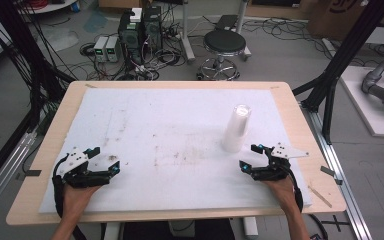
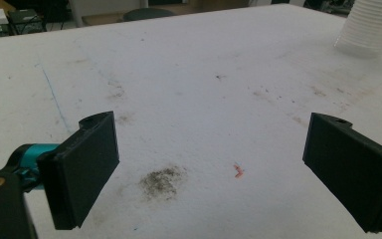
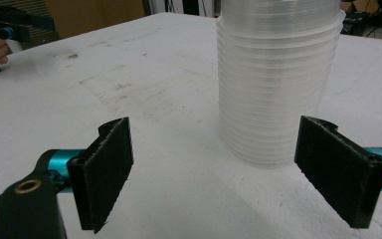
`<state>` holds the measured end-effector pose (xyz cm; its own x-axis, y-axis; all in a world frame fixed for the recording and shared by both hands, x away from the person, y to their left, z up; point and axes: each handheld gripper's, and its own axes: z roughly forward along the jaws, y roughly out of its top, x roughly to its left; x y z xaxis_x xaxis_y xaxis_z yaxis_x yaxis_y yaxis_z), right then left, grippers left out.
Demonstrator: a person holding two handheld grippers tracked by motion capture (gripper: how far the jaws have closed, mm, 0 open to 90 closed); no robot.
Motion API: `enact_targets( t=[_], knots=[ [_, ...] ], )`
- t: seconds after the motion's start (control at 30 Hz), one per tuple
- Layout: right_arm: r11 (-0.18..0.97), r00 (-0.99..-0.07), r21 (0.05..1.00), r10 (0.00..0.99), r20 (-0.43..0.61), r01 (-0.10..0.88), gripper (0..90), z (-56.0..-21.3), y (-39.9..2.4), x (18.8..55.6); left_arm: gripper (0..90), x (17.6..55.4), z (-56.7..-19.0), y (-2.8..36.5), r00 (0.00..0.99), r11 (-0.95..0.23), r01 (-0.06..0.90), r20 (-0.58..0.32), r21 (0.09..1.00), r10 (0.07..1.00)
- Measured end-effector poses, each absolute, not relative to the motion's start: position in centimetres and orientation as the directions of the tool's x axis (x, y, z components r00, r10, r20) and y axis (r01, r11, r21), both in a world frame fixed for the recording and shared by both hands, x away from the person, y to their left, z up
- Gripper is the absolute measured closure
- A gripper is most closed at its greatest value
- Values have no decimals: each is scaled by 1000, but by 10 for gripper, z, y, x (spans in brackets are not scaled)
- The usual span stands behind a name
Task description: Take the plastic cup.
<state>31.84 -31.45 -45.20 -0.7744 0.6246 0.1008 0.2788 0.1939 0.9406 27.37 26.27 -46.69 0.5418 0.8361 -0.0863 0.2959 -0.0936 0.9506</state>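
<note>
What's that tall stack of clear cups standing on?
The stack of clear cups stands upright on the white, stained mat that covers the wooden table. The patch of mat directly beneath the stack is covered.

In the right gripper view the stack of clear plastic cups (image 3: pixel 277 84) is cut off at the top edge; in the left gripper view, by the top right corner.
</note>
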Motion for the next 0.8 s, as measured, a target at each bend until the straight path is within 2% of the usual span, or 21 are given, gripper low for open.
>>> enact_targets(
  t=[0.8],
  knots=[
    [194,-760,944,645,83,268,149,-452,-314,317,73,274,-467,262,543,-104,295,-77,950,836]
  ],
)
